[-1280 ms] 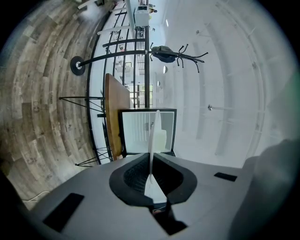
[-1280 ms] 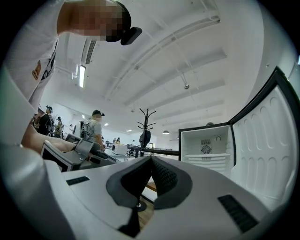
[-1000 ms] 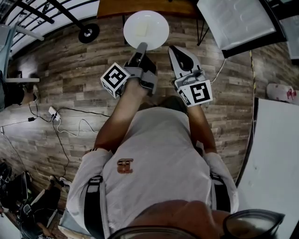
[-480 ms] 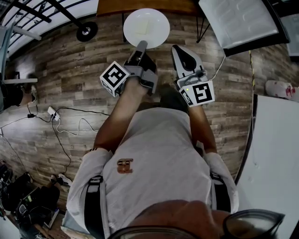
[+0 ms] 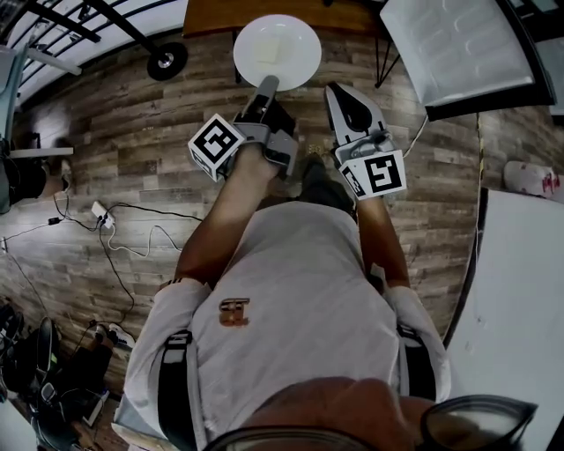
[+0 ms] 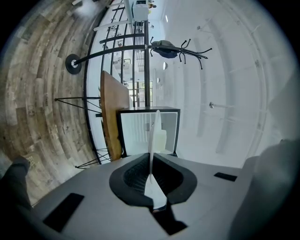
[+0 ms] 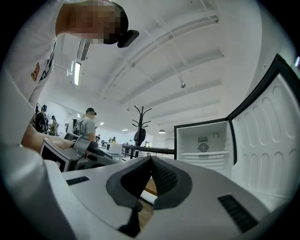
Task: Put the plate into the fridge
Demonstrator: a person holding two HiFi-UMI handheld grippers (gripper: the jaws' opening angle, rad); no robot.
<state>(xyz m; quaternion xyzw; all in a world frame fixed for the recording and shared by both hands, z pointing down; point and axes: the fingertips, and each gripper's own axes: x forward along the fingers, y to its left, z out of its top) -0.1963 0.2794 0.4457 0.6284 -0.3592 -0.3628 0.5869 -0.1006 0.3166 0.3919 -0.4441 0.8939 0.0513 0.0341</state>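
Two tools are in my feed, and only one carries anything. My left tool point(image 5: 264, 90) is clamped narrow on the near rim of the white plate point(image 5: 277, 51). In the head view the plate juts forward past the tool's tip, its flat face turned up to the camera, partly over the edge of a brown wooden tabletop point(image 5: 211, 13) and partly over the plank floor point(image 5: 132, 132). From the left gripper view I see the same plate point(image 6: 153, 133) edge-on as a thin white sliver pinched between the dark pads of the left tool point(image 6: 152, 161). The open fridge point(image 6: 133, 133) stands straight behind it, well apart, so the plate is in the air in front of the fridge and not inside it. My right tool point(image 5: 348, 99) rides just beside the left one. In its own view the right tool point(image 7: 151, 160) has its pads meeting at the tip with nothing between them. That view also shows the fridge point(image 7: 204, 145) with its white interior exposed and the fridge door point(image 7: 265, 140) swung wide to the right. A coat rack point(image 7: 139, 126) stands off to the left of the fridge.
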